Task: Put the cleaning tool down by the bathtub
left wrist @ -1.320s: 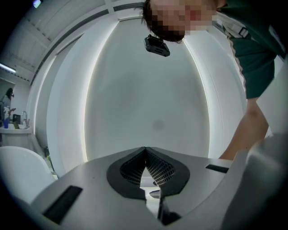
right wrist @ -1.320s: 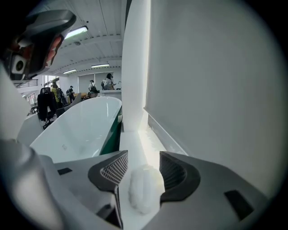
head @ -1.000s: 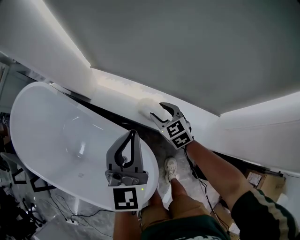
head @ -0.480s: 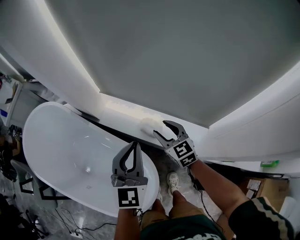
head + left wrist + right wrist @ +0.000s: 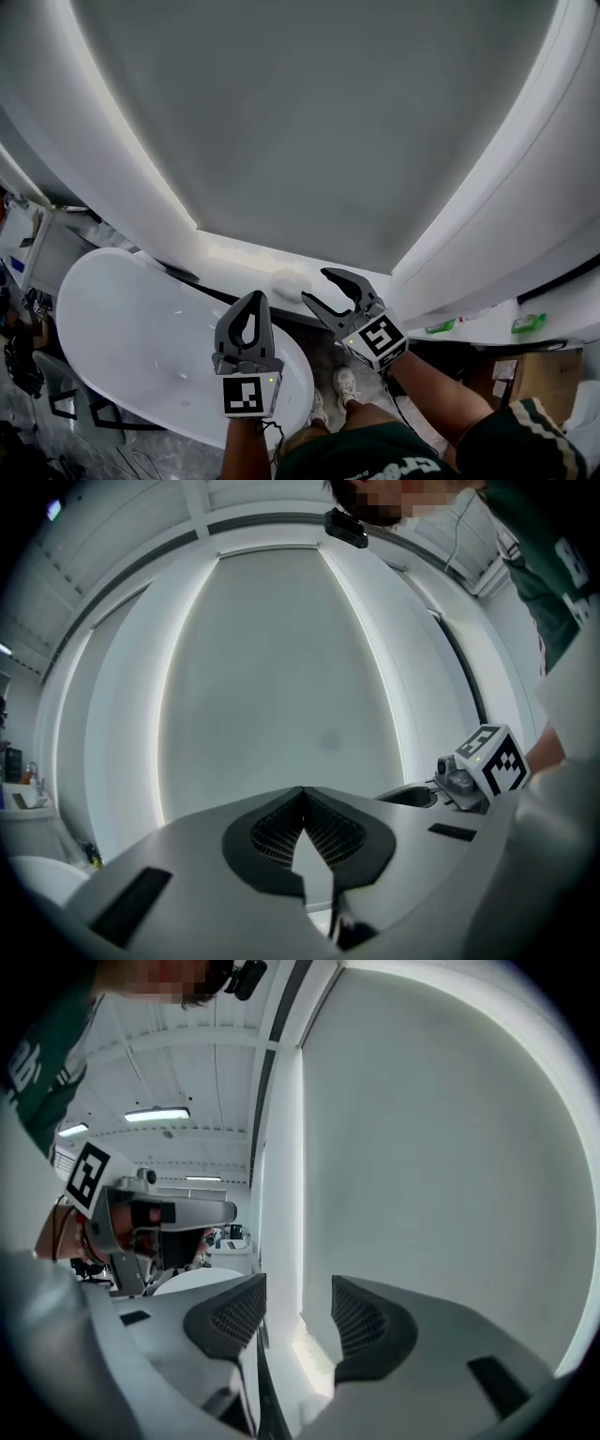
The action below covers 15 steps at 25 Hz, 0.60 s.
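Status: white fluffy round cleaning tool (image 5: 287, 279) is down on the white ledge (image 5: 232, 255) that runs along the wall on the far side of the white oval bathtub (image 5: 131, 337). It sits by the tub's right end, just off the rim.

What changed: a second ago the right gripper (image 5: 315, 287) had its fingertips at the tool. Half a second ago it was already off it, and now it's backed off a bit more to the near right. Its fingers (image 5: 361, 1321) are apart with nothing between them; the right gripper view shows only wall and ledge through the gap. In the head view the tool lies just left of the fingertips and looks apart from them. The tool hasn't shifted on the ledge across the three head frames.

Left gripper (image 5: 246, 349) hovers over the tub's right end, about where it was before. Its fingers (image 5: 323, 832) are together and hold nothing.

The head camera has also tipped up, so there's more grey wall in frame and less tub.

My read: the placement is done and the release looks clean. The tool sits on a flat ledge, so there's no obvious roll-off risk. All that's left is pulling the right gripper clear without brushing the tool.
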{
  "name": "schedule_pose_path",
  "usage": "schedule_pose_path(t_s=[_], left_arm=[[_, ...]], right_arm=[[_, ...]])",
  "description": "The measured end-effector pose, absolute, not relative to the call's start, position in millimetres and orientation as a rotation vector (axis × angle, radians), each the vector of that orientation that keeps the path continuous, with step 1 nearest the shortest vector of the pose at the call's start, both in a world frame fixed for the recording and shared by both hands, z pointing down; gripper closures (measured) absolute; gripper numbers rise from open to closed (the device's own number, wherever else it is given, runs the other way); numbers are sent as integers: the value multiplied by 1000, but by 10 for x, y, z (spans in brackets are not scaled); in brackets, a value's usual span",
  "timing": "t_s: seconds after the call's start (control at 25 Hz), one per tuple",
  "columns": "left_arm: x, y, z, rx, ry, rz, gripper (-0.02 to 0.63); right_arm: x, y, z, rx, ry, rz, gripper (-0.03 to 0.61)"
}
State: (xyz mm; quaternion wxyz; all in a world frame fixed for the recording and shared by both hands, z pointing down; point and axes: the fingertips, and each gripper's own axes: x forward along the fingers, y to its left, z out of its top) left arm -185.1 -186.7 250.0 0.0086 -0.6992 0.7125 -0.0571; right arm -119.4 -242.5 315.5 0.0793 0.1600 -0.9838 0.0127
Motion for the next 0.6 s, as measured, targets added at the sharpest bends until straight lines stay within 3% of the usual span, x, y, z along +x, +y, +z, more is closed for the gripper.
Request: schedule_pose_path(t_s=[0.32, 0.6], left_arm=[[-1466, -1826, 2127, -2196, 2085, -231, 606], [-1253, -1645, 1756, -2171, 1996, -205, 606]], right_arm=[[-984, -2105, 2311, 489, -3076, -257, 359], [-697, -1861, 1884, 553, -3150, -248, 382]])
